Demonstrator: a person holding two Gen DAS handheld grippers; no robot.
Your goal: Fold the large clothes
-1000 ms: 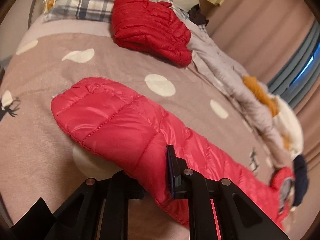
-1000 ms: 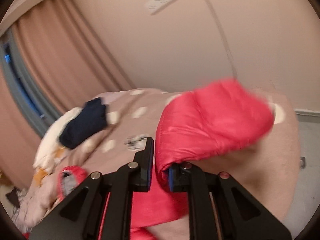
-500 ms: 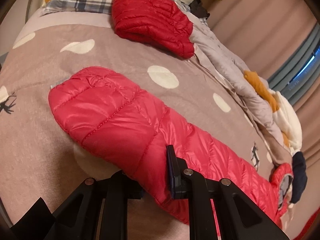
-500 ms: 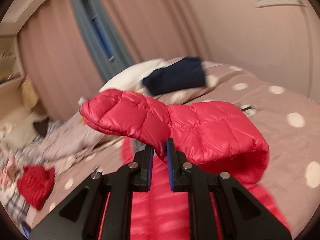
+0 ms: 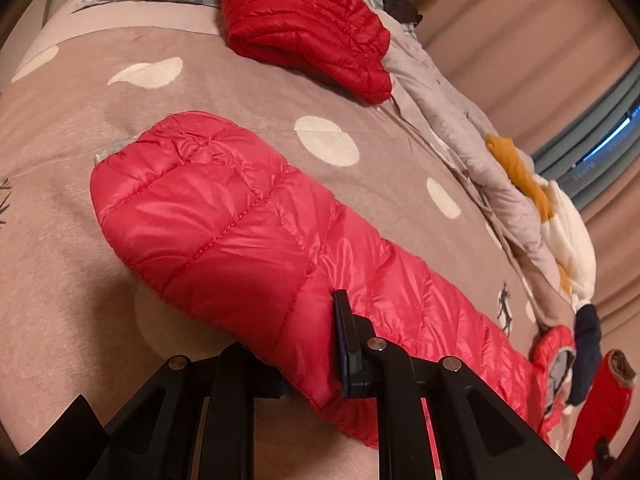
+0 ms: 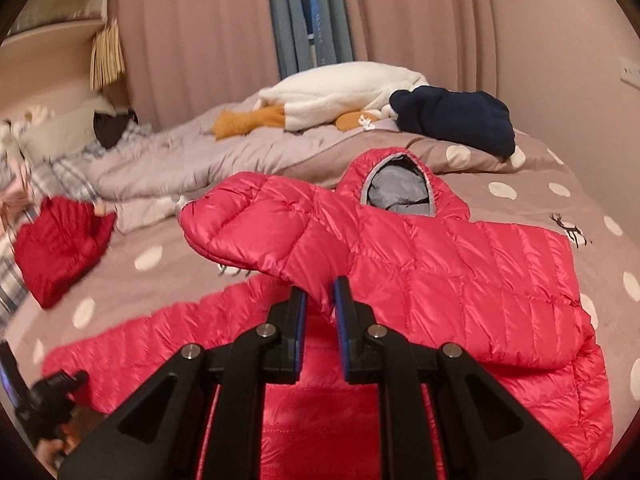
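**Two tools, one puffy red jacket on the bed**

One bright red hooded jacket (image 6: pixel 460 276) lies spread on the dotted bed (image 5: pixel 248 92), hood toward the curtain side. Right tool (image 6: pixel 320 296) is nearly closed, pinching a sleeve folded across the body. Left tool (image 5: pixel 308 344) clamps the other sleeve, which stretches away lengthwise; its left finger is hidden under the fabric. One darker red folded jacket (image 5: pixel 304 24) sits near the pillows.

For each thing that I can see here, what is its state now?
pink puffer jacket: spread on the bed, one sleeve lifted across its body.
left gripper: shut on the jacket's other sleeve.
right gripper: shut on the lifted sleeve.
red jacket: folded.
navy garment: crumpled, unfolded.
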